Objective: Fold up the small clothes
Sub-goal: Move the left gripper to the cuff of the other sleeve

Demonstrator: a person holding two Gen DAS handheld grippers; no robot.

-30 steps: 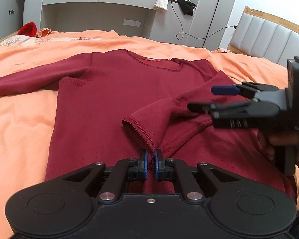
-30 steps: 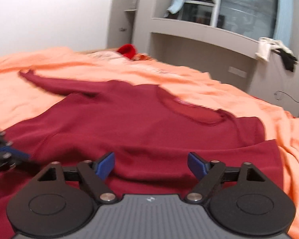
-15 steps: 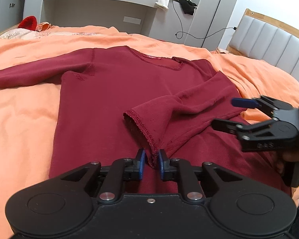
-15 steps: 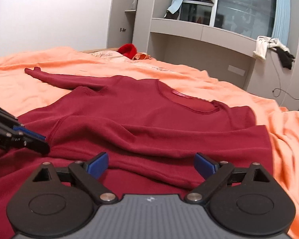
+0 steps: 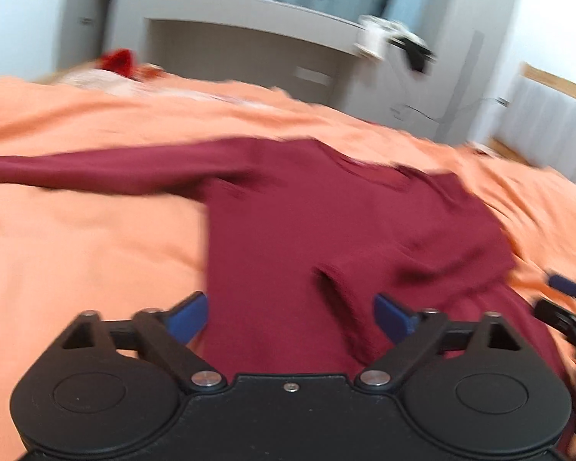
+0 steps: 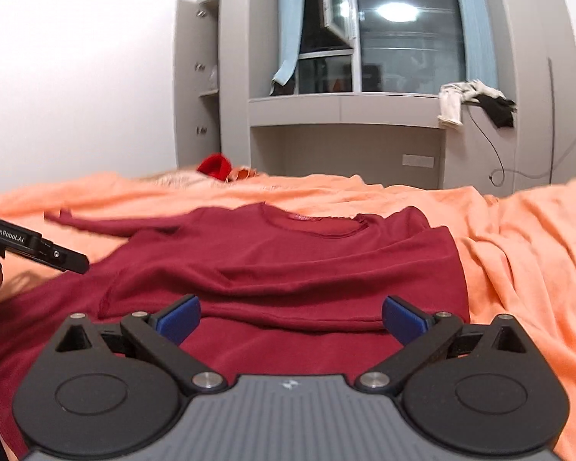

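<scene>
Sleeve one is down: the maroon long-sleeved top (image 6: pixel 288 261) lies flat on the orange bedspread (image 6: pixel 518 238), right sleeve (image 6: pixel 272 292) folded across its body. Left gripper (image 5: pixel 290 317) has just sprung wide, empty; right gripper (image 6: pixel 292 317) wide too. Next, I'd take the outstretched left sleeve (image 5: pixel 96 171) by its cuff and bring it across smoothly.

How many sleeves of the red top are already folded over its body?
1: one sleeve lies across the red top; the other sleeve stretches out on the orange blanket.

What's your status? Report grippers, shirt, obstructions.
Left gripper open, jaws just opened, cuff released. Right gripper open, nothing gripped. Maroon shirt flat on orange bedspread, one sleeve folded across, other outstretched. Nothing in the way.
</scene>
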